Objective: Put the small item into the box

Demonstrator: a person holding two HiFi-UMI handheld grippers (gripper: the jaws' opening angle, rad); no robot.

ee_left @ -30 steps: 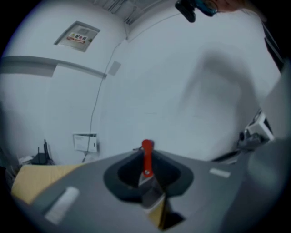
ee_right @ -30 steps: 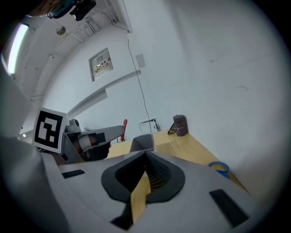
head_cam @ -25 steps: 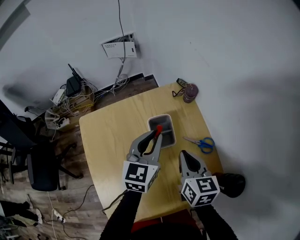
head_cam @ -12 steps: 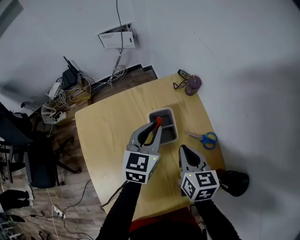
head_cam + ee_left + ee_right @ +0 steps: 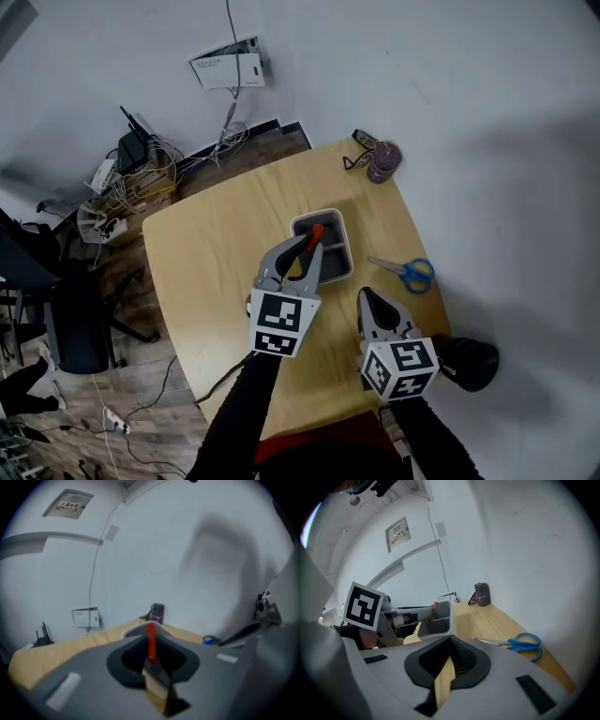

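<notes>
1. Off the table's left side a dark chair [image 5: 67,323] stands on the wood floor, and a tangle of cables [image 5: 131,183] lies by the wall beyond it.
2. The table [image 5: 211,272] is light wood with rounded corners.
3. The left gripper [image 5: 314,247] reaches over the middle of the table. Its jaws are clamped tight on the item [image 5: 316,232], which has a red handle with a metal part below it. The handle sticks up past the jaw tips.
4. The item is off the table, at the near left rim of the box [image 5: 334,225]. In the head view its red end lies over the box's opening. Whether it touches the box cannot be told.
5. The box is grey, open at the top and split by a divider into two compartments. It stands on the table just ahead of the left gripper's tips.
6. The right gripper [image 5: 368,302] is nearer the person, to the right of the left one and short of the box. Its jaws are drawn together to a narrow slit with nothing between them; only the table shows through.
7. Blue-handled scissors [image 5: 405,270] lie flat on the table, right of the box and apart from it, just ahead of the right gripper.
8. A purple jar [image 5: 382,161] stands upright at the table's far right corner, well away from the box.
9. A dark object [image 5: 469,364] sits beyond the table's near right edge; what it is cannot be told.
</notes>
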